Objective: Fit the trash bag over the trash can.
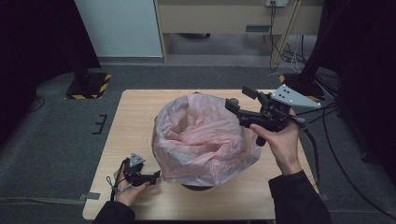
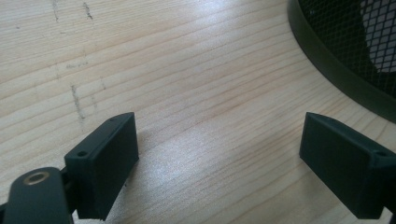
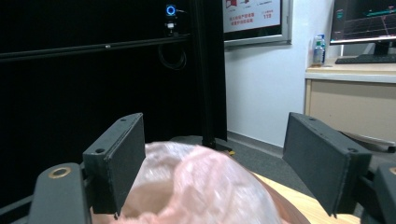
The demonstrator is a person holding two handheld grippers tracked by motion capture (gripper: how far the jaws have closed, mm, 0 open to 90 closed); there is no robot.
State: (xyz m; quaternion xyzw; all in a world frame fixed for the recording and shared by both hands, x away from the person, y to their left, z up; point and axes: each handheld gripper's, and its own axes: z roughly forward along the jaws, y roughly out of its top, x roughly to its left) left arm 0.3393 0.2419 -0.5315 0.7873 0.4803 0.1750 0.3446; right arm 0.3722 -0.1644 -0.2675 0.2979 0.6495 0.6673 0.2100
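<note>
Left gripper point(image 1: 156, 175), jaws spread and empty, low near the table's point(image 1: 135, 112) front-left corner beside one black mesh bin point(image 2: 345, 70), its weave visible in the left gripper view. One pink bag point(image 1: 201, 137) lines the bin at table centre. Right gripper point(image 1: 240, 100), jaws spread, empty, above the bag's right rim.

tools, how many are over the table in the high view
2: the left tool low at the near left by the pink bag, the right tool raised at the bag's far right rim.
</note>
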